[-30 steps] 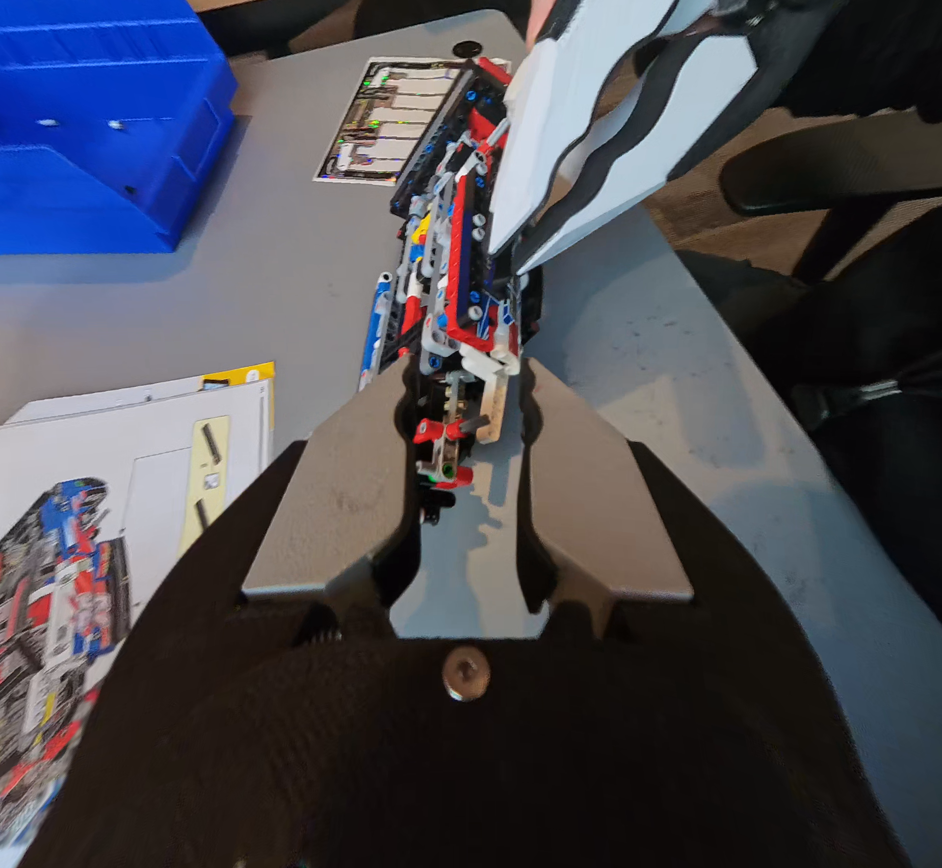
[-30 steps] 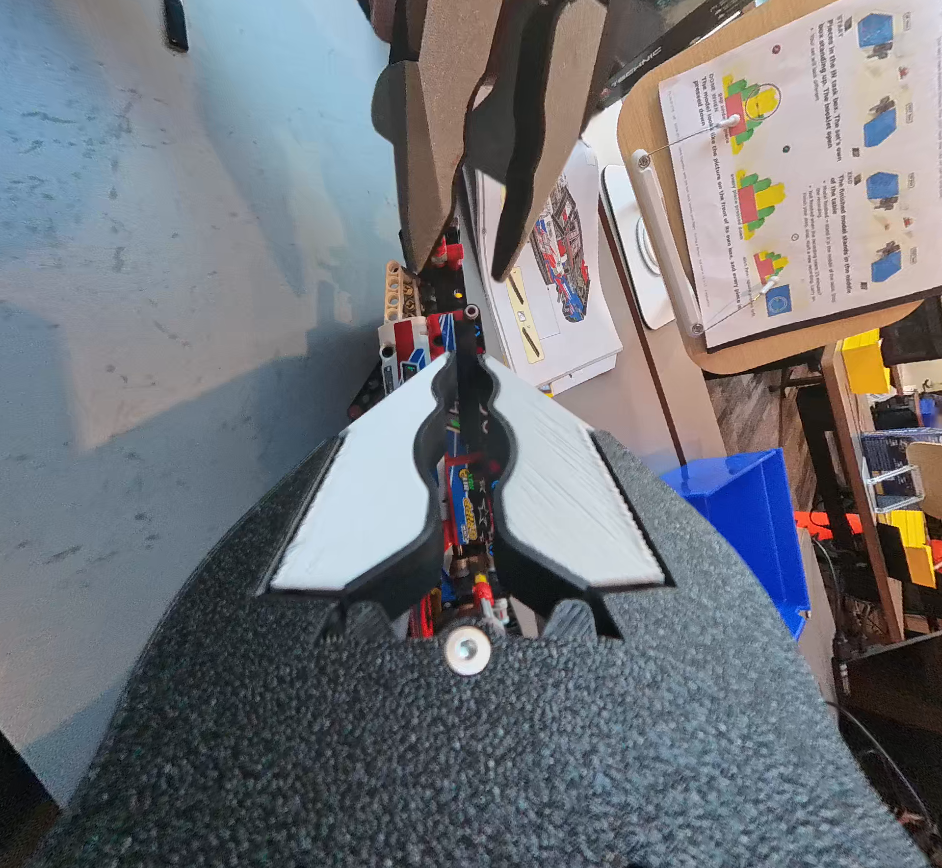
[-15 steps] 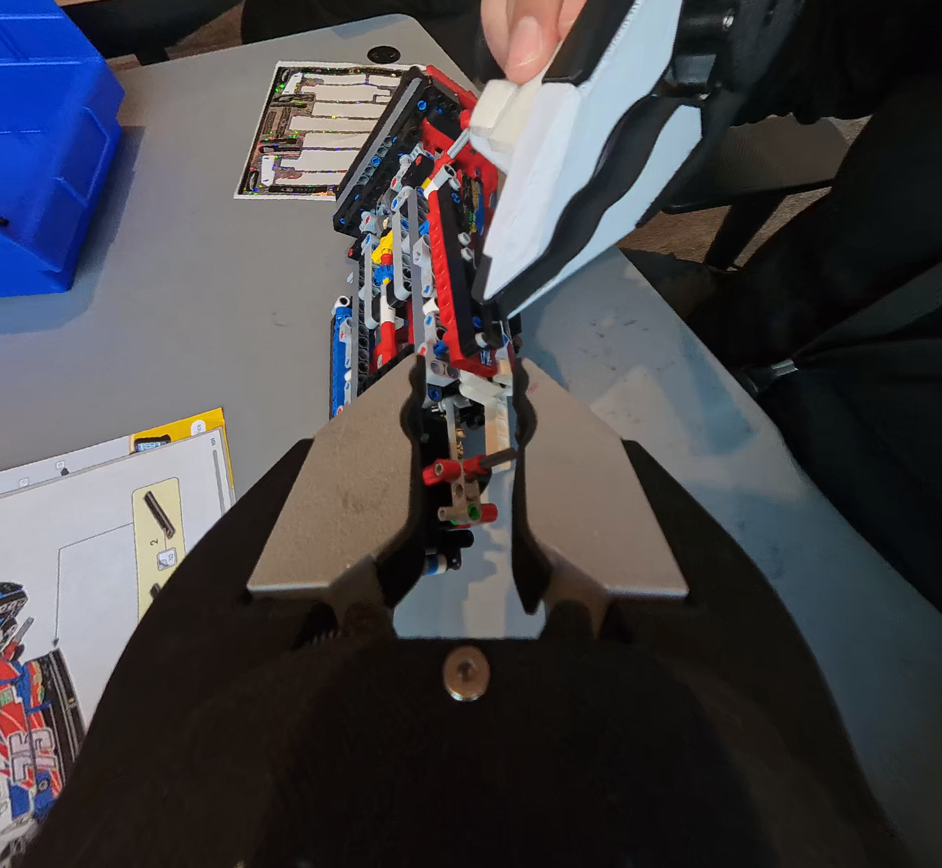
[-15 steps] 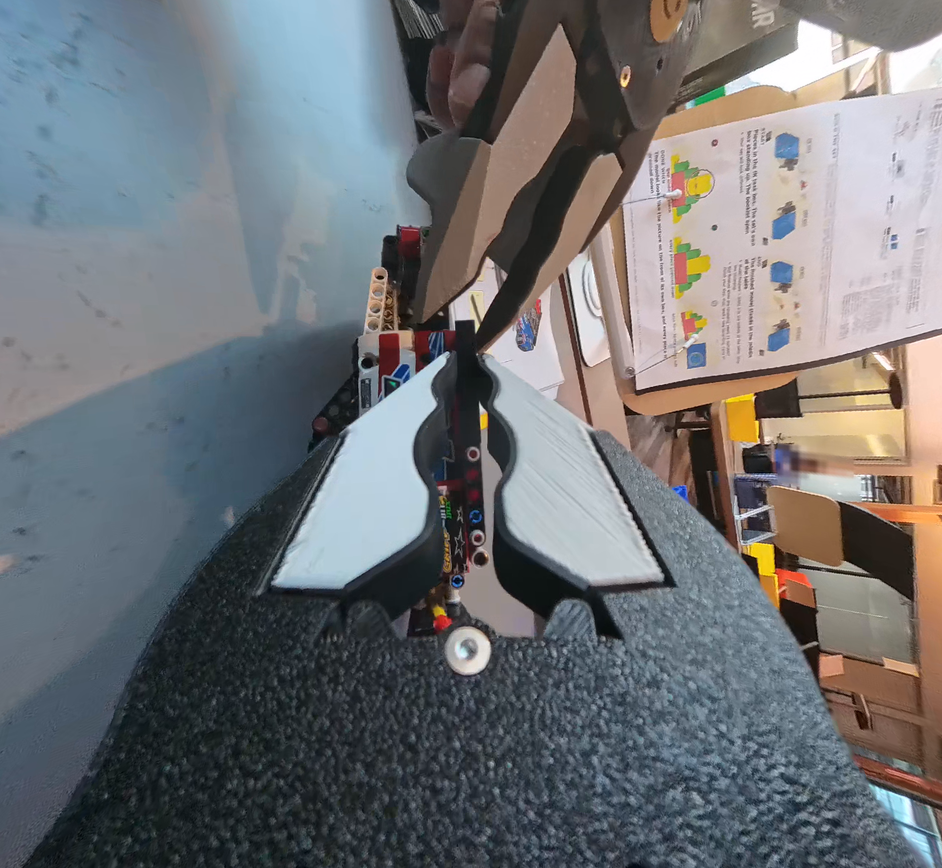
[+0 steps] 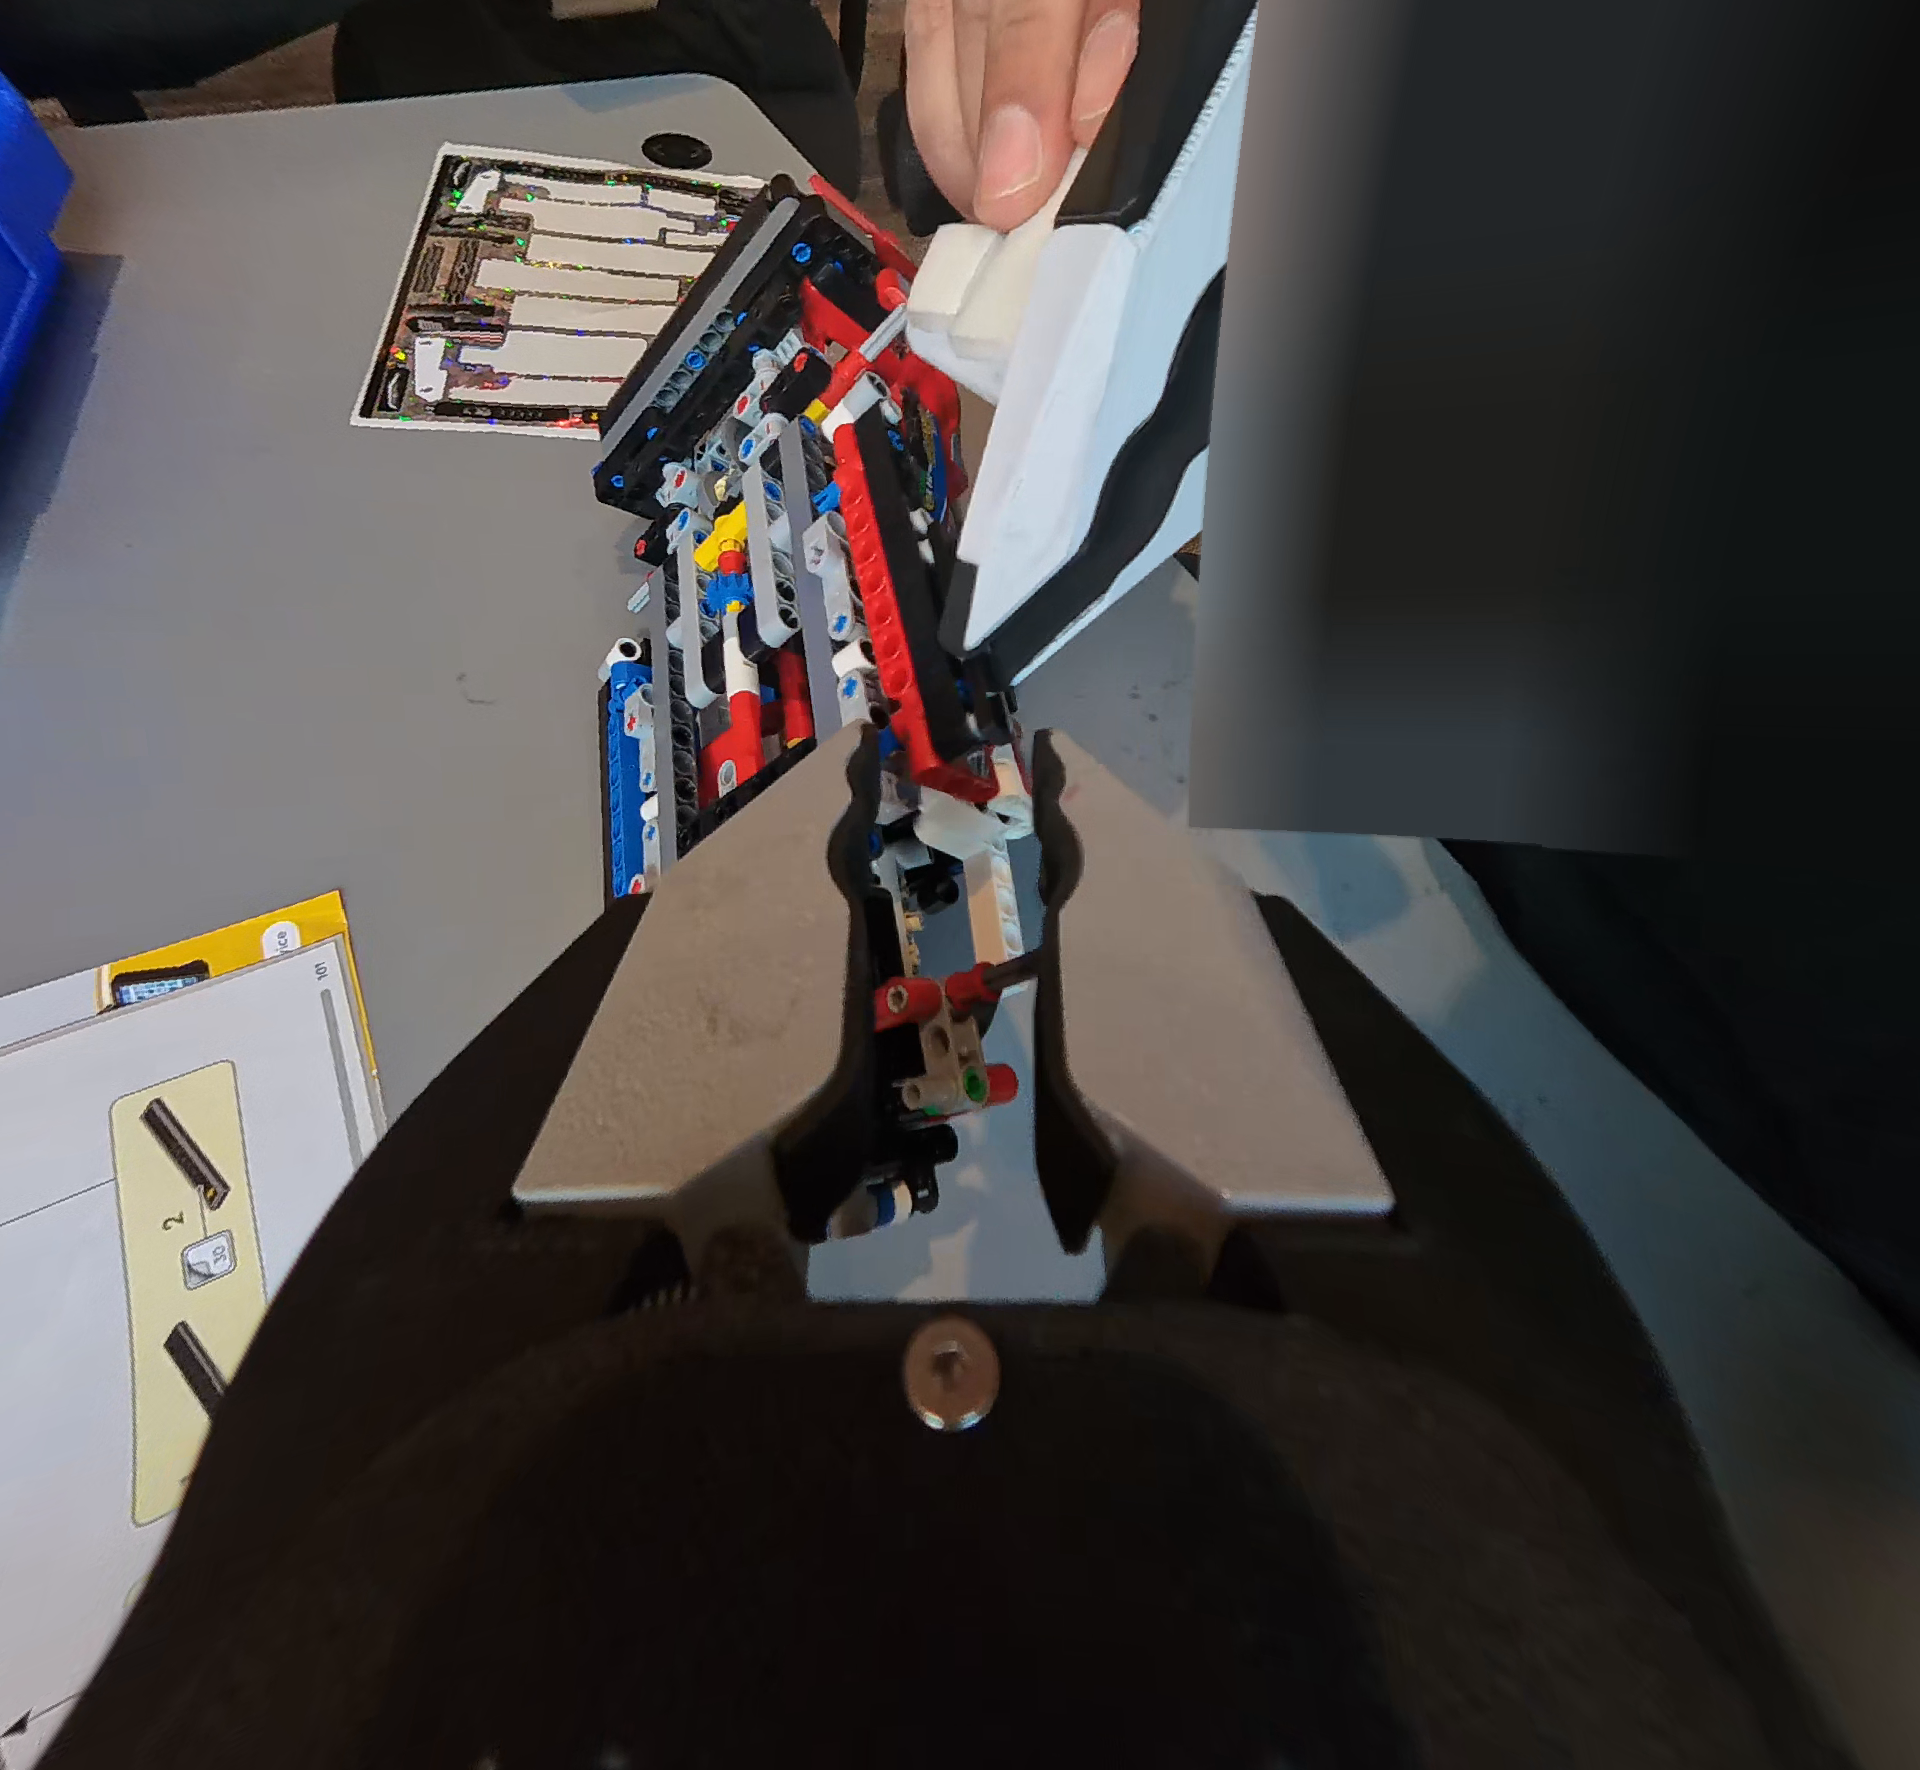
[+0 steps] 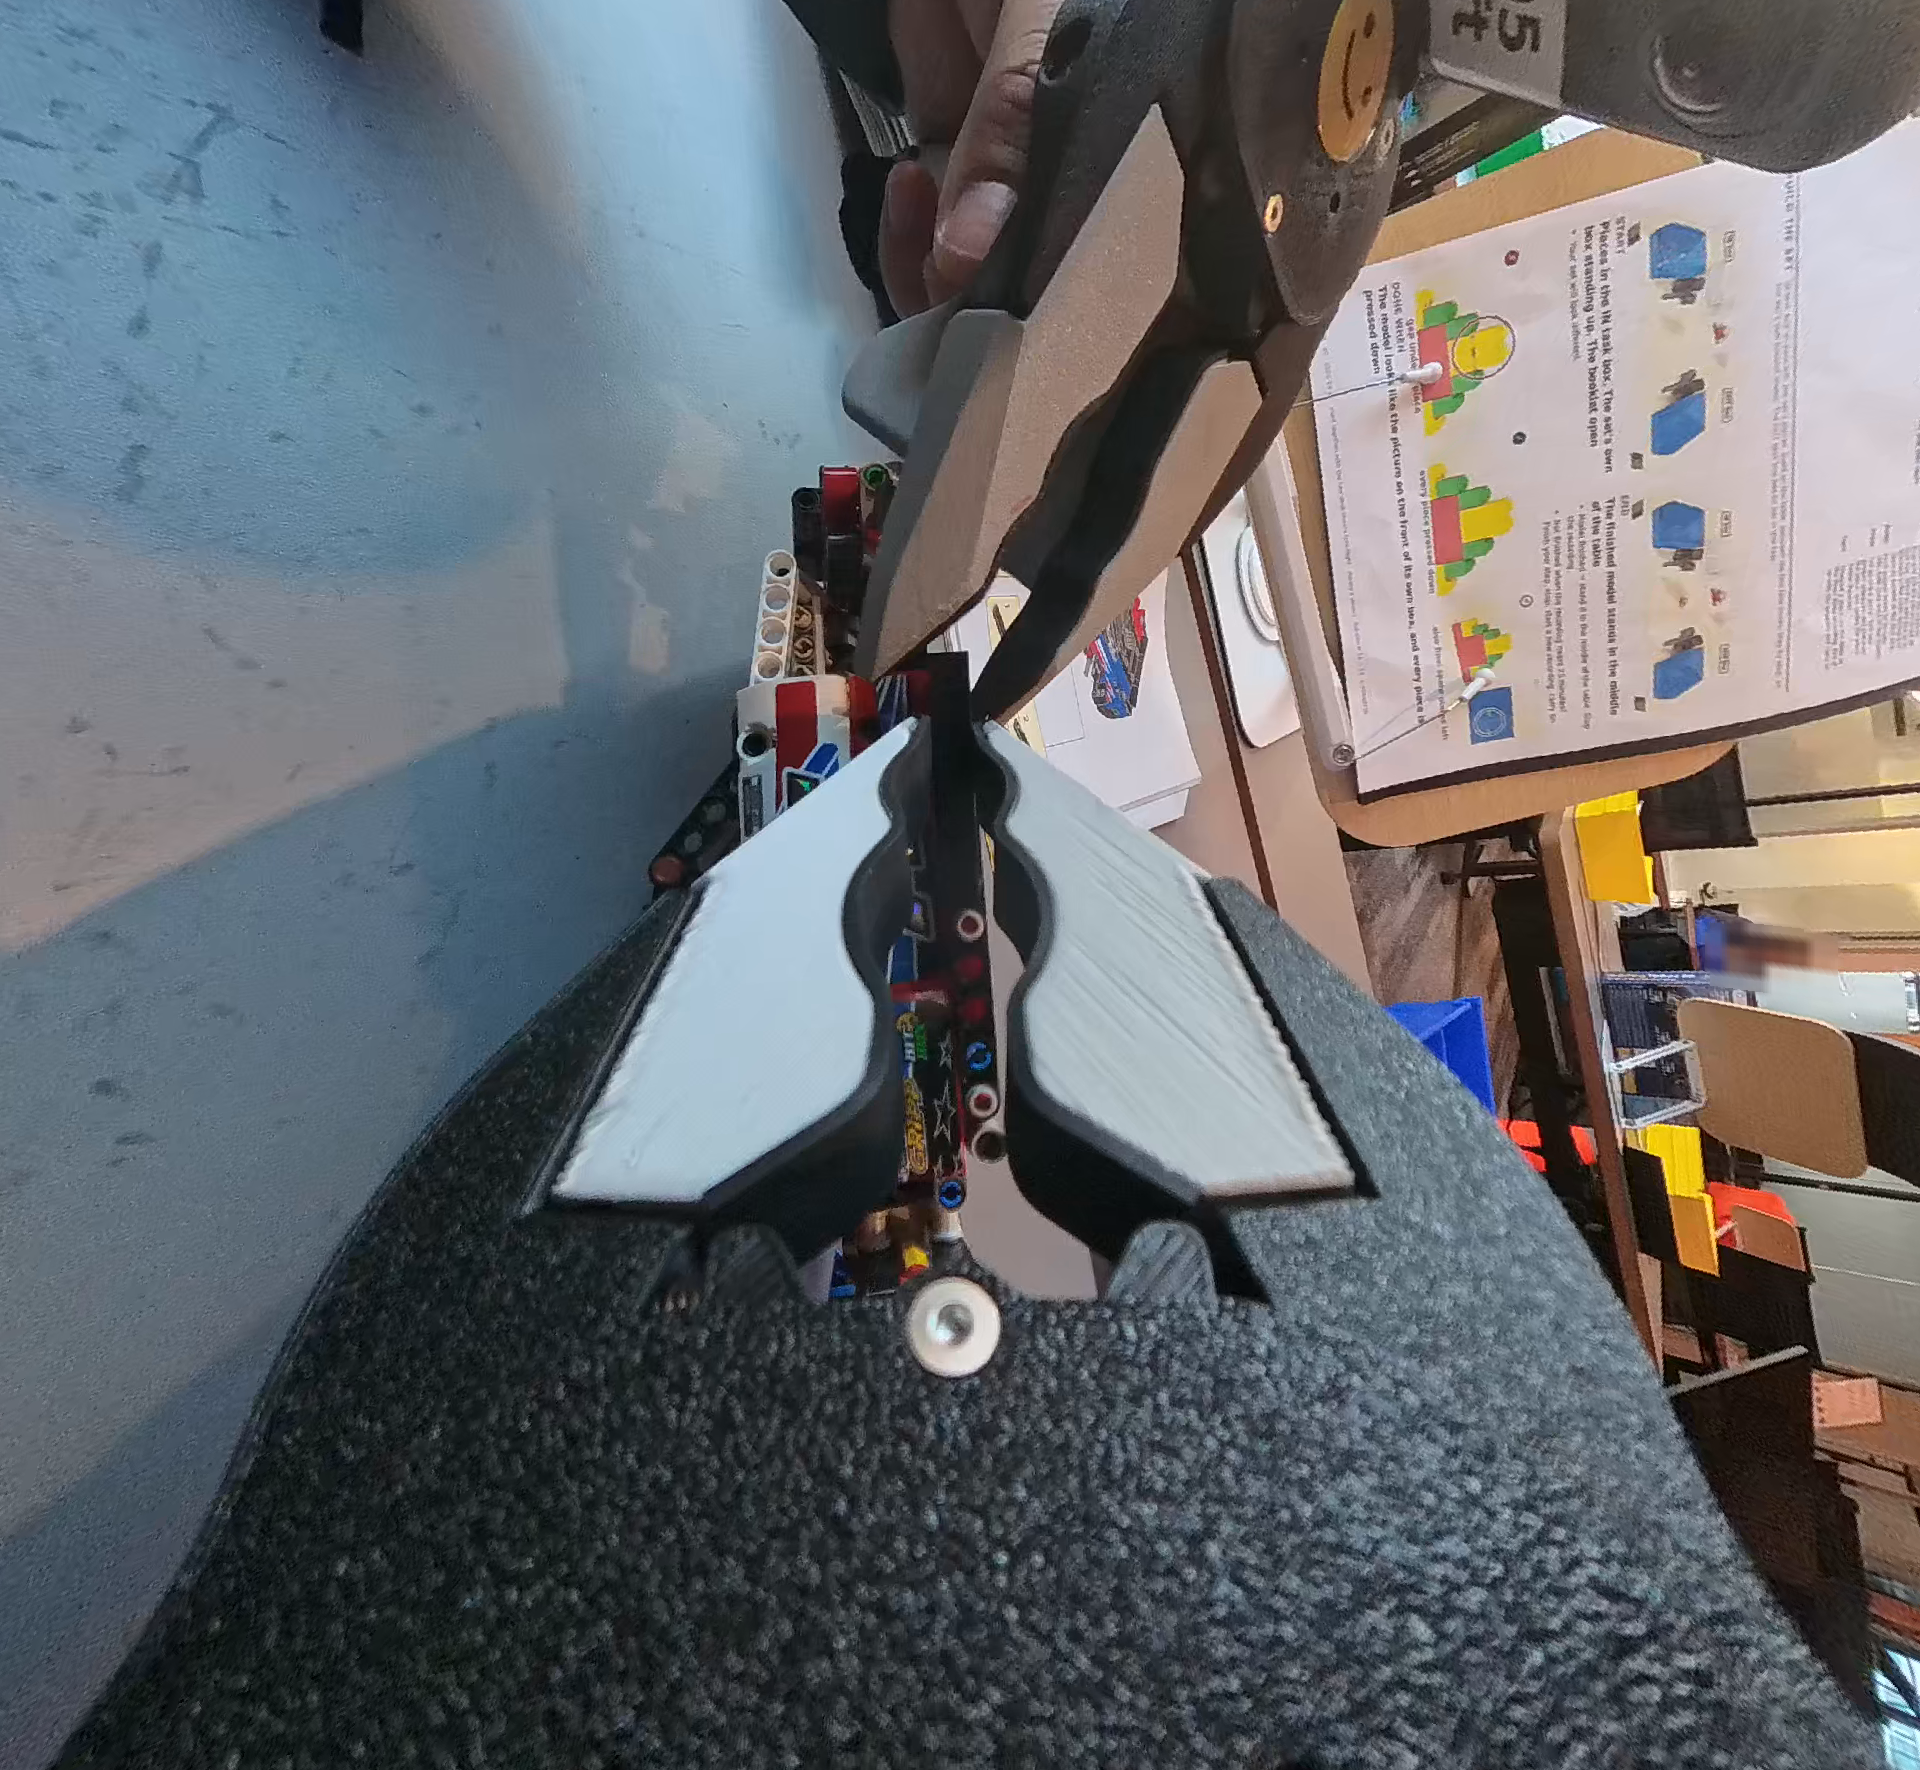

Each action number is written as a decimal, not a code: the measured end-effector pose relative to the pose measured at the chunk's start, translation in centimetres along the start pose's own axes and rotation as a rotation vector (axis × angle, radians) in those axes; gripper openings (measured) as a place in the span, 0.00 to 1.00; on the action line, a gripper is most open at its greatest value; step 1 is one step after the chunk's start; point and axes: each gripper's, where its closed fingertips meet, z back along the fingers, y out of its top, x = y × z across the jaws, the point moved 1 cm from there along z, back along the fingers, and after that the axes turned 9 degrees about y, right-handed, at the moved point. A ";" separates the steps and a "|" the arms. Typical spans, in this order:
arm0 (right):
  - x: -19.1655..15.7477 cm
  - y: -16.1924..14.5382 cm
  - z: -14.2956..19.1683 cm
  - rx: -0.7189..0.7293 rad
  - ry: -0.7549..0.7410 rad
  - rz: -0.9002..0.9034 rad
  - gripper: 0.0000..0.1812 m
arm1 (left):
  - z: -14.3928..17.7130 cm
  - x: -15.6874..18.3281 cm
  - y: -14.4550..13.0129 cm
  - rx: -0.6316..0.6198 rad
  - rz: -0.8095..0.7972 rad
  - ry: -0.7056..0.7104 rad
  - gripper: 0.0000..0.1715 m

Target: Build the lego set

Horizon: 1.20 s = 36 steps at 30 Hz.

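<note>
- the lego model (image 5: 810,577), a long red, black, grey and blue technic frame, stands tilted on edge on the grey table (image 5: 260,681), running from the centre of the left wrist view toward its upper middle.
- the left gripper (image 5: 948,754) pinches the model's near end between its grey fingers (image 5: 707,993); a small red and tan sub-assembly sits in the gap behind the tips.
- the right gripper (image 6: 951,733) is clamped on a thin black beam (image 6: 961,847) of the model; in the left wrist view its white fingers (image 5: 1049,432) come in from the upper right onto the model's red and black side.
- a hand (image 5: 1013,27) holds the right gripper at the top of the left wrist view; a large dark blurred patch covers the frame's right side, hiding what lies behind.
- the model's far underside and much of its lower edge are hidden by the gripper bodies.
- a sticker sheet (image 5: 540,286) lies flat at upper centre-left, just beside the model's far end.
- an instruction booklet (image 5: 177,1149) is cut off at the lower left edge.
- a blue bin (image 5: 26,266) is cropped at the left edge; its contents cannot be seen.
- in the right wrist view a printed sheet on a board (image 6: 1621,473) stands at the right, beyond the table.
</note>
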 end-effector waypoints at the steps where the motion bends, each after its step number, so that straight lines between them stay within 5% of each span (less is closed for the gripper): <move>1: 0.0 0.0 0.0 0.002 0.001 0.000 0.03 | 0.0 0.1 0.0 0.002 0.004 -0.007 0.16; 10: 0.1 0.0 0.0 -0.018 0.018 0.011 0.04 | 0.4 0.1 0.4 -0.003 0.185 -0.024 0.14; 15: 0.1 0.0 -0.1 -0.018 0.020 0.006 0.04 | 0.8 -0.1 -0.2 -0.033 0.202 0.066 0.15; 36: 0.3 -0.4 -0.1 -0.020 0.103 -0.038 0.04 | 0.0 -0.3 0.3 0.038 0.315 0.070 0.11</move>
